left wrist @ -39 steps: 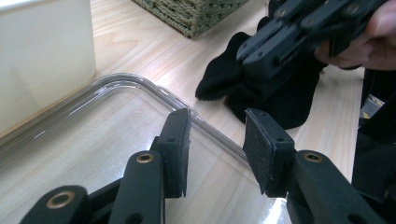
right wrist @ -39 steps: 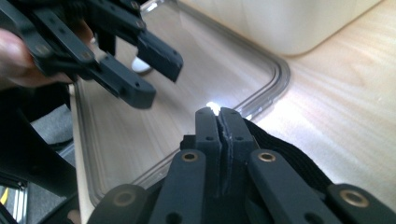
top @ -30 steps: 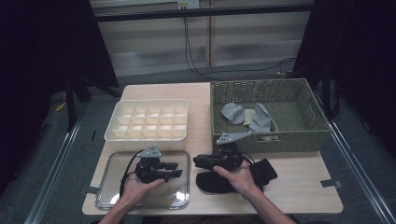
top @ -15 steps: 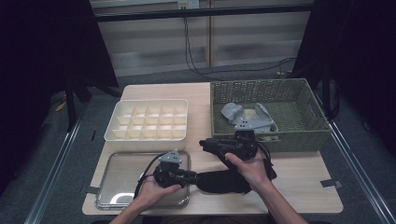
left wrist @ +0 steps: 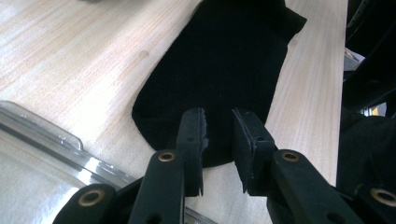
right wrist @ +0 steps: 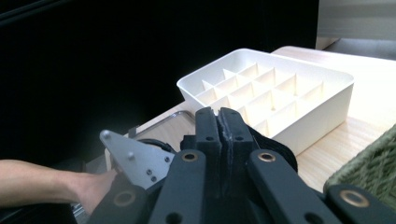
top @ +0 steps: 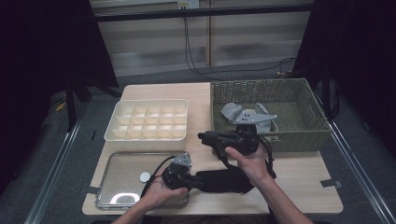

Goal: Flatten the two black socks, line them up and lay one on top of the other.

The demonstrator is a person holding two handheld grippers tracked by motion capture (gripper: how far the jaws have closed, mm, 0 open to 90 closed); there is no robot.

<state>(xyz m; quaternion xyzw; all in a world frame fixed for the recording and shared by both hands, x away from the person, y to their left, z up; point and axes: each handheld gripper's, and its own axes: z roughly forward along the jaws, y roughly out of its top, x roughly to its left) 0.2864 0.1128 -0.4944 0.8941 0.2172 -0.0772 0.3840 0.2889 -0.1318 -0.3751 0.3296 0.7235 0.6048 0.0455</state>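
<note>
A black sock point(top: 224, 181) point(left wrist: 224, 70) lies flat on the wooden table in front of the person. My left gripper point(top: 197, 182) point(left wrist: 219, 116) points at the sock's near end. Its jaws have just been closing and stand a narrow gap apart, with the sock's edge under the tips and not pinched. My right gripper point(top: 201, 136) point(right wrist: 219, 114) is lifted above the table and points left with its jaws pressed together. Black cloth trails from it down to the sock, so it seems to hold one end.
A white divider box point(top: 149, 101) point(right wrist: 317, 121) stands at the back left. In front of it a clear tray point(top: 121, 172) point(left wrist: 42, 140) holds a small white disc point(top: 145, 177). A wicker basket point(top: 299, 140) at the right holds grey cloth point(top: 233, 112).
My left gripper has slid right from above the tray to the sock's end, and its jaws have narrowed. My right gripper has risen off the table, still shut.
</note>
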